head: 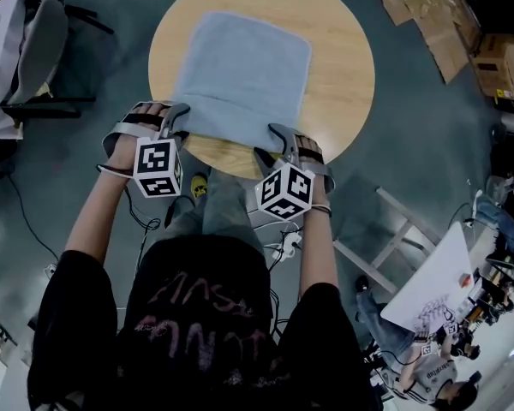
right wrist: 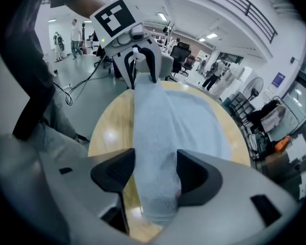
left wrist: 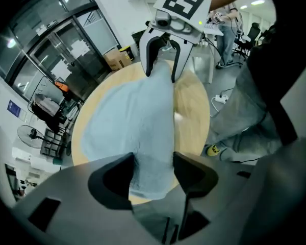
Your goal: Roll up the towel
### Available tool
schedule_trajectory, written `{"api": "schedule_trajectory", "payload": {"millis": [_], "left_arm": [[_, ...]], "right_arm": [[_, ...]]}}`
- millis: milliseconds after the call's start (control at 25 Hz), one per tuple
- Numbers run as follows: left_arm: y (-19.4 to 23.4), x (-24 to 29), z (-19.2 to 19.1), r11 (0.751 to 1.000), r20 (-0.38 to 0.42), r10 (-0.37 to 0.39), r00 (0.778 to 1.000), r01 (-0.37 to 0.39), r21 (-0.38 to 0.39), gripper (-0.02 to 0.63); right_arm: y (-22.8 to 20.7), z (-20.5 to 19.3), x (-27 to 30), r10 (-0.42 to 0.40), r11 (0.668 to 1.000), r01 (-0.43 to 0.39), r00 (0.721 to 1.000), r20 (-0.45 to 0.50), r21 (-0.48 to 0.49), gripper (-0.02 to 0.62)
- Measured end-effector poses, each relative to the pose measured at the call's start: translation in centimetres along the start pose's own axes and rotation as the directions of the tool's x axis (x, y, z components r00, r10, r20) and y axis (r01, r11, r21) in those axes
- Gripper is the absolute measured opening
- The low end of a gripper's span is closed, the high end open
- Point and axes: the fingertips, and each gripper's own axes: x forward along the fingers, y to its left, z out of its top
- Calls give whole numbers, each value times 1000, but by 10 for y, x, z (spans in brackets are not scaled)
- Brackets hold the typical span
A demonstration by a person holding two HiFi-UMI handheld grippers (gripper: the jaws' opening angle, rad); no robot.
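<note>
1. Round table (head: 344, 67): pale wood top on a dark floor. Bare wood shows along the left, right and far edges of the tabletop.

2. Person: black printed shirt (head: 206, 332), standing at the tabletop's near edge with both arms stretched forward over it.

3. Flattened cardboard (head: 437, 20): on the floor, well beyond the tabletop's far right edge.

4. Towel (head: 240, 75): light blue and roughly square. It is spread over the middle of the tabletop, and its far edge lies short of the tabletop's far edge. Its near edge is gathered into a thick raised ridge. The ridge runs along the tabletop's near edge from one gripper to the other.

5. Left gripper (head: 176, 116): at the towel's near left corner, pointing steeply down. Its jaws are spread wide. In the left gripper view the left end of the ridge lies between them and fills the gap, with no pinch visible in the cloth.

6. Right gripper (head: 278, 139): at the towel's near right corner, pointing steeply down. Its jaws are spread equally wide. In the right gripper view the right end of the ridge lies between them, loosely bulging and not squeezed.

7. Marker cubes: one on each gripper, white with black squares. Left cube (head: 158, 168), right cube (head: 284, 191). Both hang over the tabletop's near edge.
</note>
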Motion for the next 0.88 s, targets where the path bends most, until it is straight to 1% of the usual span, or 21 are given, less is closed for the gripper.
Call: {"api": "schedule_trajectory", "payload": {"millis": [80,160,280,360,400,480,720,800,880], "left_arm": [[9,10,-1,1000,-15,0,1000,-1,-5,249],[14,18,-4,1000,-24,-26,999,26,-5,233],[15,25,-8,997,-33,-78,996,78,3,180],[14,27,-8,993,-29,-118,993,118,-7,117],[12,27,-7,990,-28,-139,990,139,-10,98],[10,26,-6,984,-30,-175,984,175,-10,88],[-14,13,-4,965,-27,-260,965,259,-27,80],[-30,8,-3,953,-21,-302,953,302,-31,78],[-50,1,-4,932,-12,-360,933,359,-45,80]], "right_arm": [[-7,-7,11,14,1000,-14,1000,-23,9,243],[-9,-8,20,43,999,-43,999,-31,9,220],[-5,-5,28,98,995,-98,995,-28,14,197],[-4,-5,28,133,991,-132,991,-20,37,155],[-4,-6,27,146,988,-145,989,-18,46,141],[-3,-8,25,168,985,-166,986,-18,55,117],[17,-9,13,234,971,-232,972,-31,55,101],[33,-12,7,273,961,-271,961,-36,51,98],[55,-12,0,338,941,-336,940,-38,50,98]]}}
